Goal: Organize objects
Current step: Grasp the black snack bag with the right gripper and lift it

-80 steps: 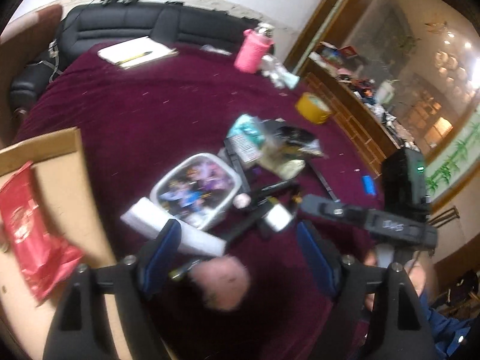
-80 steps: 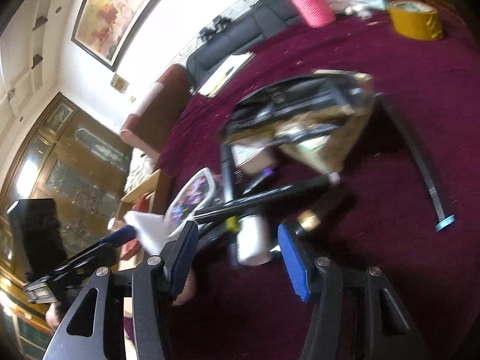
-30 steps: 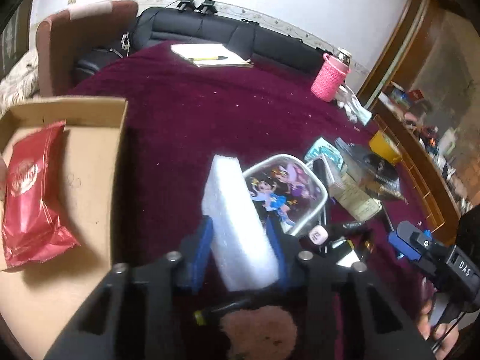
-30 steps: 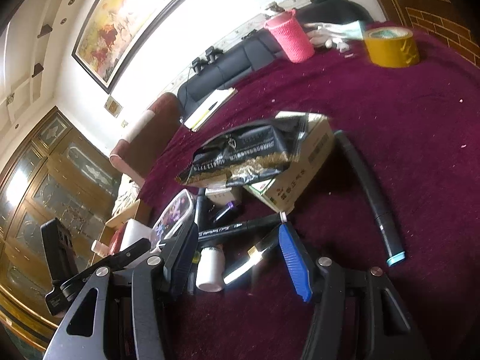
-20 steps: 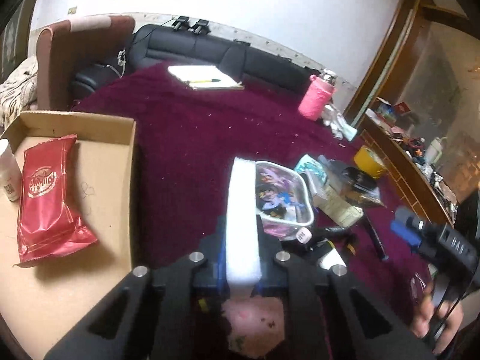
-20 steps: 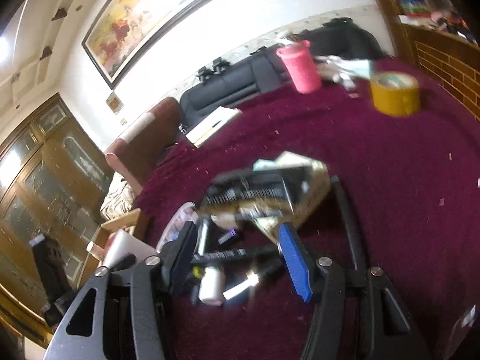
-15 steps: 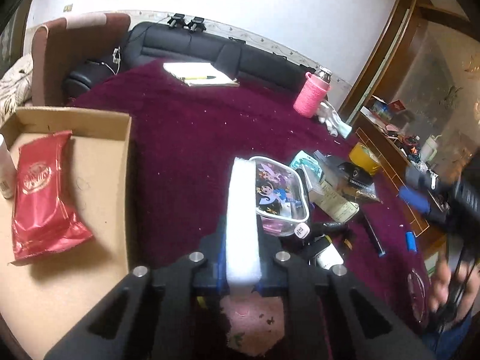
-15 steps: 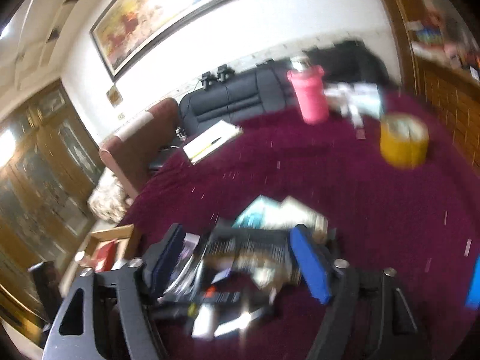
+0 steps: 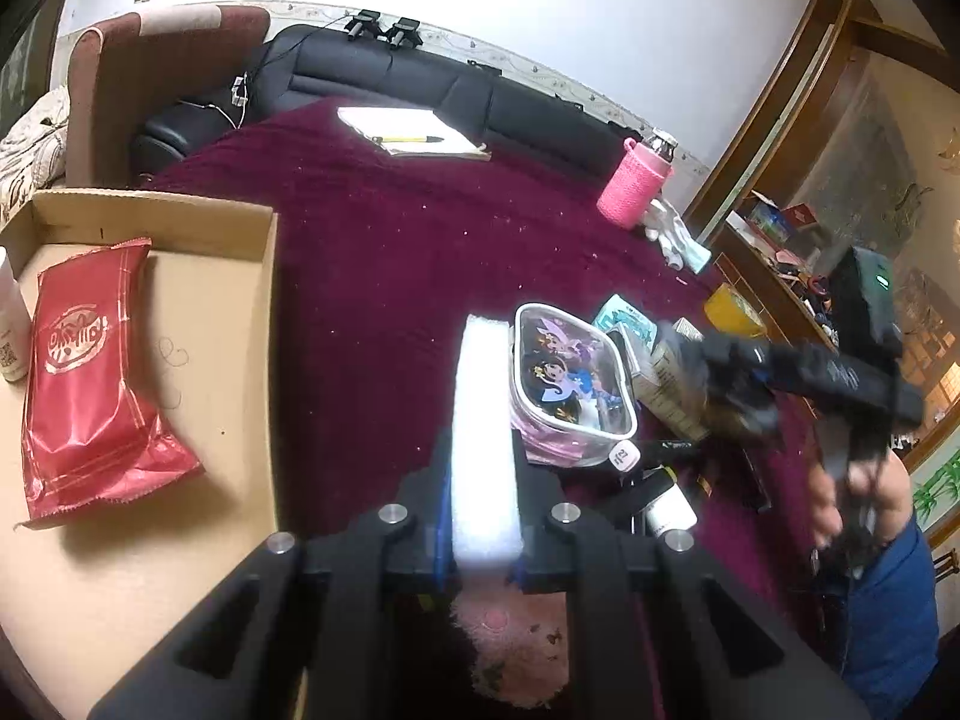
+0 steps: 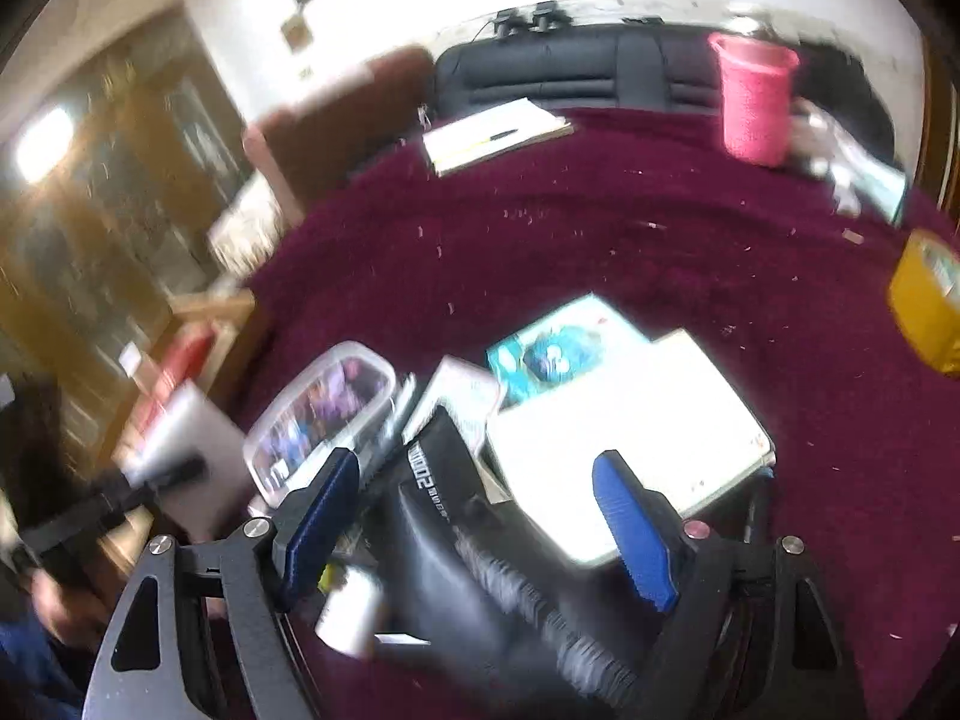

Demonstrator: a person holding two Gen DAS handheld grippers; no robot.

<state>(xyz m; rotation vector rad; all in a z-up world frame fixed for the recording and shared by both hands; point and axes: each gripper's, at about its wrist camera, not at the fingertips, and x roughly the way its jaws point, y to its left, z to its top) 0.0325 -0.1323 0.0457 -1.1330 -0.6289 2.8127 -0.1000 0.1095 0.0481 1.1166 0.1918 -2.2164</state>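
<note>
Foam block [image 9: 483, 420] is sitting pinched upright in left hand-held gripper [image 9: 480, 501] above tabletop [image 9: 384, 276] w/ cardboard box [image 9: 240, 360] nearby; right hand-held gripper [image 10: 480, 516], jaws just closing yet spread over black pouch [image 10: 474, 570], is risking knocking clutter if swung carelessly.

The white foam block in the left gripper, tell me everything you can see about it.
The white foam block is a long, thin slab that looks like soft, slightly rough foam, plain white with no print. It stands on edge, running straight away from the camera, clamped near its close end between the blue-padded fingers of the left gripper. Its far end reaches beside the clear cartoon pencil case, over the maroon tablecloth; whether they touch cannot be told. In the right wrist view it is only a white blur.
</note>
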